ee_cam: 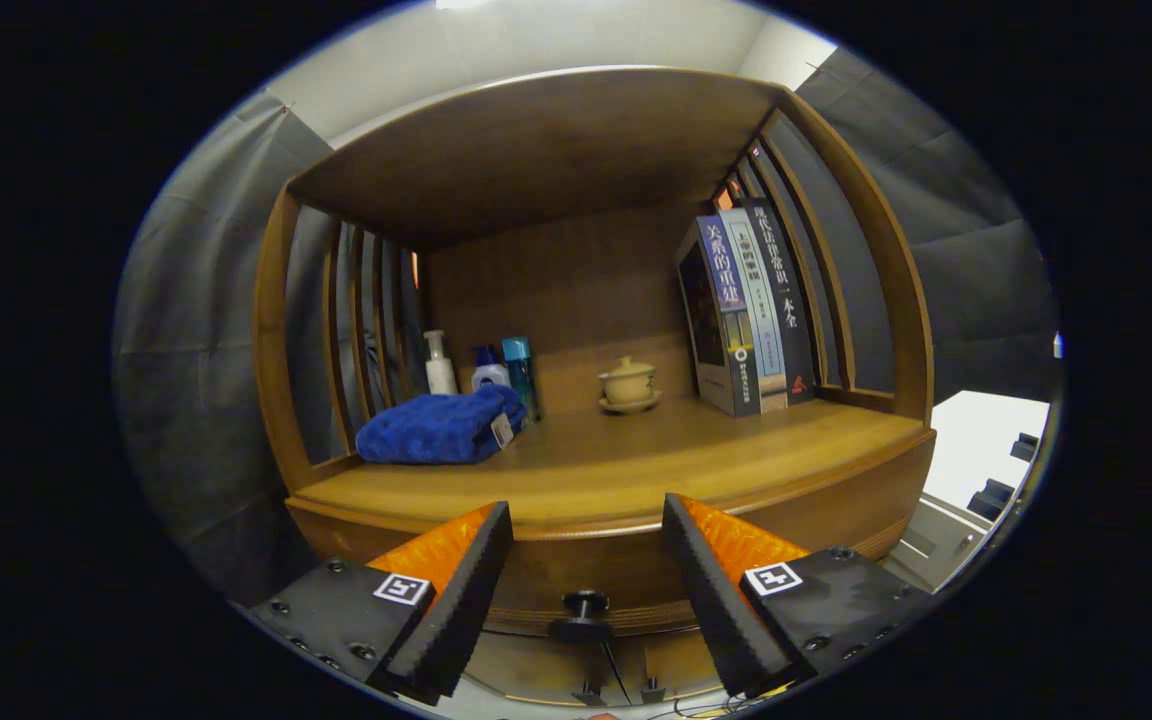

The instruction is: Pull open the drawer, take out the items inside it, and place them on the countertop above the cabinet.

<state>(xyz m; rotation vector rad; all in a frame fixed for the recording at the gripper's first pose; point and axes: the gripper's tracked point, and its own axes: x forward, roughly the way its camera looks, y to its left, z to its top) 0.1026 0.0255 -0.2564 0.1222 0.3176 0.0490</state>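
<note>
Nearest to the camera stand the two fingers of the gripper [586,560], with jaws set wide apart and holding nothing. Between them, a little lower and just ahead, is the small dark round knob [584,605] of the brown wooden drawer [626,585], which looks closed, its curved front lying under the edge of the bench.

I judge that the knob is the place to take hold. It is hard, small and smooth, on a short neck, so the jaws should close on the neck behind the round head, where they cannot slip off during the pull. A wooden drawer is stiff and may be somewhat heavy; a straight, even pull toward the near side seems better than a jerk. What lies inside the drawer cannot be told.

Above, the brown wooden bench [636,470] of the cabinet has free space in its near middle part, a good place for the items. At the far left lies a folded blue towel [441,428], soft, with three small bottles [481,368] behind it. In the far middle stands a small beige ceramic lidded cup on a saucer [629,385], which looks fragile. At the far right stand three upright books [748,310].
</note>
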